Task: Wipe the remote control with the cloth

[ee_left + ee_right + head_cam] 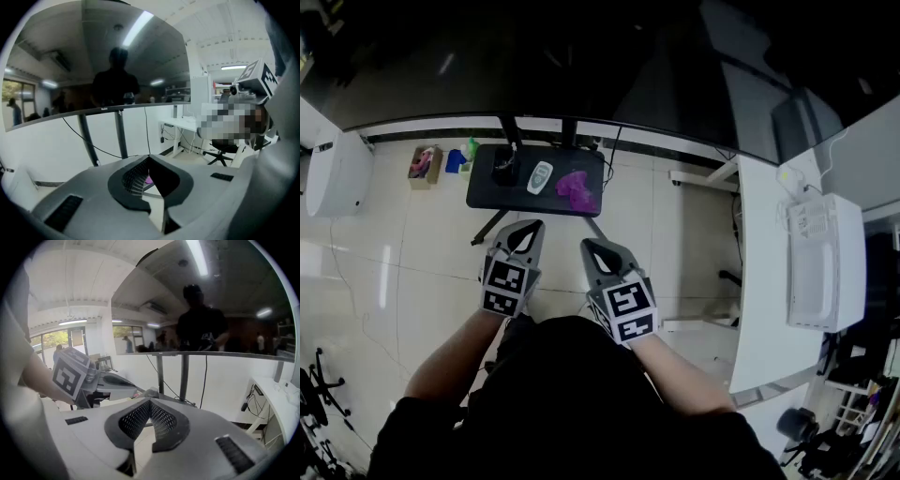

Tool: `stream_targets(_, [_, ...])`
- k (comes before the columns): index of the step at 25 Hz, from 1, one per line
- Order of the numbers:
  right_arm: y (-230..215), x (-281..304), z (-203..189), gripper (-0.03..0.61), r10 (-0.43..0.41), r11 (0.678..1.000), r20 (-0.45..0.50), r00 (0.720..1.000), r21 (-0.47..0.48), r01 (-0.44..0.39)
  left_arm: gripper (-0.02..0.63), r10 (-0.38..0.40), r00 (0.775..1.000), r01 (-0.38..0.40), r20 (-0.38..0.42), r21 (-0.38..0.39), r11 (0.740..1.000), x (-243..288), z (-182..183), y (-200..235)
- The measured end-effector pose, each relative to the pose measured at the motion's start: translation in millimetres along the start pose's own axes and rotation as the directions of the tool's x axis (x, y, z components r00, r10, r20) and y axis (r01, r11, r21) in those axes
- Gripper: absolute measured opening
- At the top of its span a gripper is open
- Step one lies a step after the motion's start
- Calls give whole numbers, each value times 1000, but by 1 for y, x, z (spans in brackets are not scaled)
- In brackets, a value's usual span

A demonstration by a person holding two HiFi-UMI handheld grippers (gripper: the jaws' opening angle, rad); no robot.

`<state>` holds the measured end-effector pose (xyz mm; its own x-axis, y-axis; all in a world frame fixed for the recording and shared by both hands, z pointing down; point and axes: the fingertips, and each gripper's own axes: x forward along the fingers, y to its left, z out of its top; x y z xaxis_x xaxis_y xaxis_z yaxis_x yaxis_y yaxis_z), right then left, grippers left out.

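A white remote control [540, 177] lies on a small black table [487, 192], with a crumpled purple cloth [577, 188] just right of it. Both grippers hover side by side nearer to me than the table, short of its front edge. My left gripper [528, 226] is shut with nothing in it; a sliver of the purple cloth [149, 179] shows through the gap behind its tips. My right gripper [587, 246] is shut and empty too. In the right gripper view the left gripper's marker cube [71, 371] shows at the left.
A dark object [504, 168] sits at the table's left end. Small coloured items [431, 161] lie on the tiled floor left of the table. A large dark screen on a stand [581, 66] rises behind it. A white desk [787, 272] runs along the right.
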<state>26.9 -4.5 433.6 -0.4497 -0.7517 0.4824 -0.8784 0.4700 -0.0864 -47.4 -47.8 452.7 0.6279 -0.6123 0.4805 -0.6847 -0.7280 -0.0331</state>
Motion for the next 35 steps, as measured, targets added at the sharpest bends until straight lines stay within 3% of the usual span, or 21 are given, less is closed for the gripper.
stream_targets(4, [-12, 9, -9, 17, 29, 1000, -28, 999, -6, -29, 16, 20, 999, -20, -38, 7, 1000, 25, -11, 5])
stream_targets(10, [-17, 49, -25, 17, 83, 996, -86, 993, 40, -80, 142, 47, 991, -53, -126, -44, 998, 78, -41, 38])
stream_targets(20, [-51, 127, -65, 18, 21, 992, -187, 982, 125, 2, 271, 52, 941, -97, -333, -119, 988, 228, -155, 119])
stream_targets(28, [-70, 155, -100, 18, -3, 983, -227, 974, 179, 45, 295, 55, 909, -125, -414, -143, 982, 289, -204, 144])
stream_targets(35, [-71, 161, -110, 18, 0, 979, -232, 973, 199, 47, 298, 32, 917, -132, -398, -227, 965, 292, -205, 151])
